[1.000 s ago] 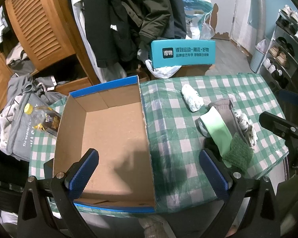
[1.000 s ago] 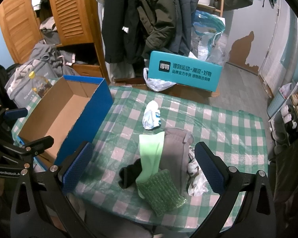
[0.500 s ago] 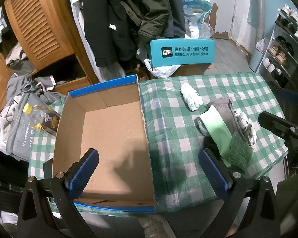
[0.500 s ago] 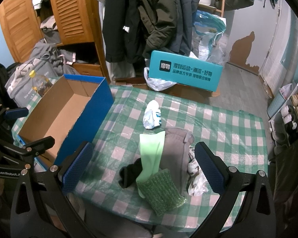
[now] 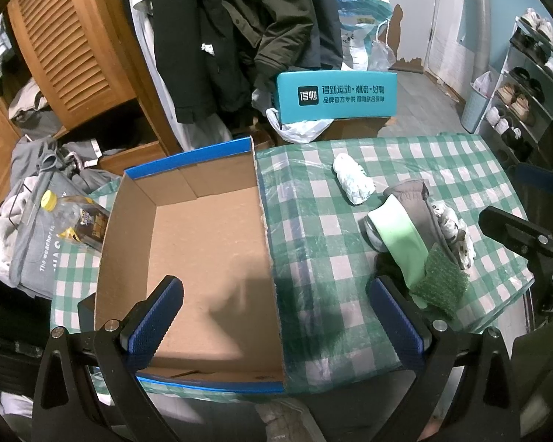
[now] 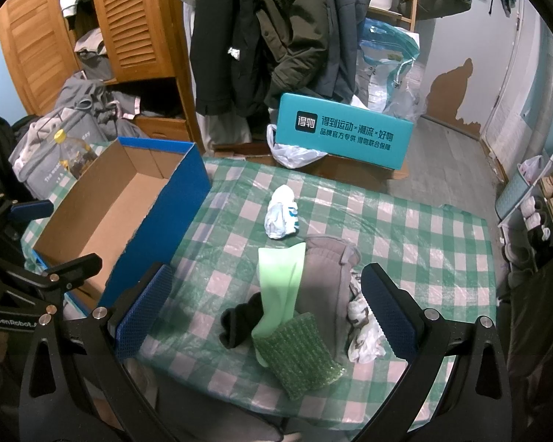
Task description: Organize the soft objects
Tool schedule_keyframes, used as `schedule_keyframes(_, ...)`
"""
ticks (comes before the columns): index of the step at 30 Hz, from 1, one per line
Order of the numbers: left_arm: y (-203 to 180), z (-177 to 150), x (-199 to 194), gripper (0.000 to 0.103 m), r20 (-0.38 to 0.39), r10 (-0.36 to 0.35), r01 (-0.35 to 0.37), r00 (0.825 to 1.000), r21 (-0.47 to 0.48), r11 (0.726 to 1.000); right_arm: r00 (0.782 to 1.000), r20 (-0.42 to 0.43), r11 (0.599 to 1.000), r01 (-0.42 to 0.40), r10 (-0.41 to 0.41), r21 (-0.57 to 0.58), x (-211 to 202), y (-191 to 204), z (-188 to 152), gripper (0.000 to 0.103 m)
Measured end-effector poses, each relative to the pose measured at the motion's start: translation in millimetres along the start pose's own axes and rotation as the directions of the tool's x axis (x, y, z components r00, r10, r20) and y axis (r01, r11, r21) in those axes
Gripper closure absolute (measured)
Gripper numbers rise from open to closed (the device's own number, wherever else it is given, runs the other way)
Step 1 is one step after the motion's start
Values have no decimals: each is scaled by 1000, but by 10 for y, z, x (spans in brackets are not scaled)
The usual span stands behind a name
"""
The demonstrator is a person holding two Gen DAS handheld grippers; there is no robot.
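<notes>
So we've got both tools up over the near edge of the tabletop [image 6: 405, 228] and neither is holding anything. The left tool [image 5: 274, 316] hangs spread wide over the open cardboard box [image 5: 202, 243], probably because that's where the soft stuff is meant to land. The right tool [image 6: 265, 305] is spread wide too, framing the pile, which reads to us as lining up a first pick.

The box is plain brown corrugated inside with blue outer walls, sitting on the left half of the checked green-and-white plastic cover, with nothing in it.

The soft things are all on the right half: a rolled white sock [image 6: 282, 213] lying apart from the rest, then a heap with a smooth pale green cloth [image 6: 280, 287] draped over a fuzzy grey garment [image 6: 326, 280], a black sock [image 6: 239, 320] poking out beside it, a nubby dark green scrub pad [image 6: 300, 353] on the near end, and a crumpled patterned white cloth [image 6: 365, 328] touching the grey one.
</notes>
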State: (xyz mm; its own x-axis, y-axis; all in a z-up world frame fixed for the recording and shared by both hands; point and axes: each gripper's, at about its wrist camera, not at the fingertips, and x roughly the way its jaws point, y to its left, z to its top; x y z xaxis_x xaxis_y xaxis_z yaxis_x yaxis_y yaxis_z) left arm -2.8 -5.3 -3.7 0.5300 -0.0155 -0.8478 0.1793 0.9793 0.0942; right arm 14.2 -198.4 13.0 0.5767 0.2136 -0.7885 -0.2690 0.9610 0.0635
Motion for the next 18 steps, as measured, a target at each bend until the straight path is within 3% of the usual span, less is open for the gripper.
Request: schedule_keyframes(18, 6, 6, 1, 1, -3, -3, 3, 1000, 0, 1000, 1000, -3, 1000, 1, -1, -2, 3, -19, -13, 2)
